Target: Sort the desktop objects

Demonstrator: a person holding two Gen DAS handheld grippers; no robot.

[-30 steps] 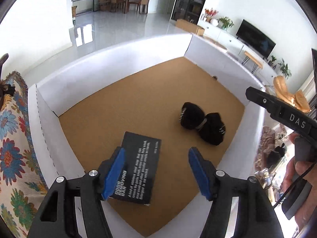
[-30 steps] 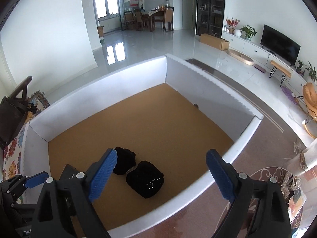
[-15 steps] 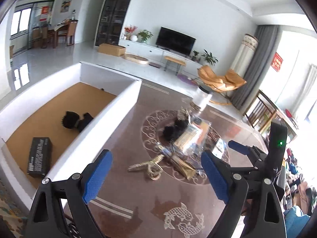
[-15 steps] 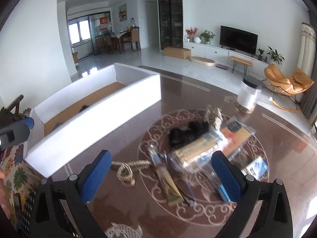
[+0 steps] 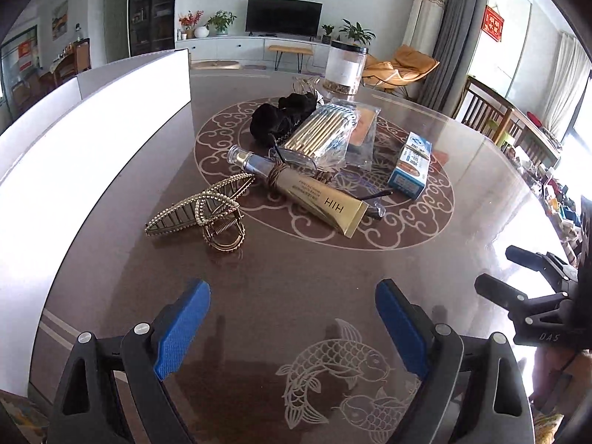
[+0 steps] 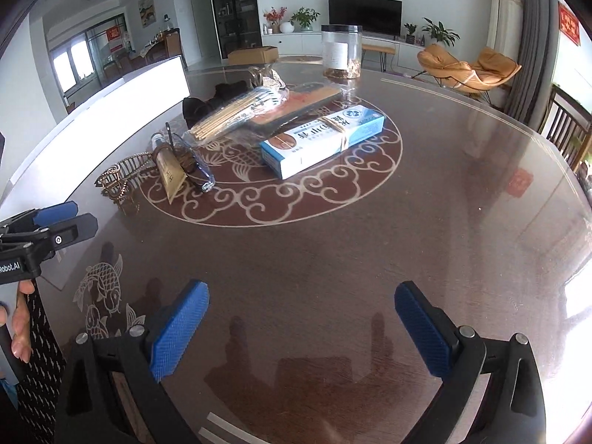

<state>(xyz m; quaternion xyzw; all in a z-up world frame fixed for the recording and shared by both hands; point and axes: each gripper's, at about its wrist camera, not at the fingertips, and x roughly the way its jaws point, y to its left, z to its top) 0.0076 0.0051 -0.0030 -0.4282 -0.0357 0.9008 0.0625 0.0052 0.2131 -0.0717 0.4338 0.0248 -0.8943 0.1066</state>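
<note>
Left tool (image 5: 292, 327) and right tool (image 6: 301, 327): jaws apart, holding nothing, both over bare surface (image 6: 333, 259). Objects lie in a cluster farther out: hair clip (image 5: 201, 211) nearest the left tool, gold tube (image 5: 314, 196) beyond it, blue box (image 6: 322, 140) far ahead of the right tool. White bin (image 5: 74, 140) stands left. Only the left view shows the black scrunchie (image 5: 281, 116) fully.

Glossy table (image 5: 303, 281), metal hair claw (image 5: 201, 211)
</note>
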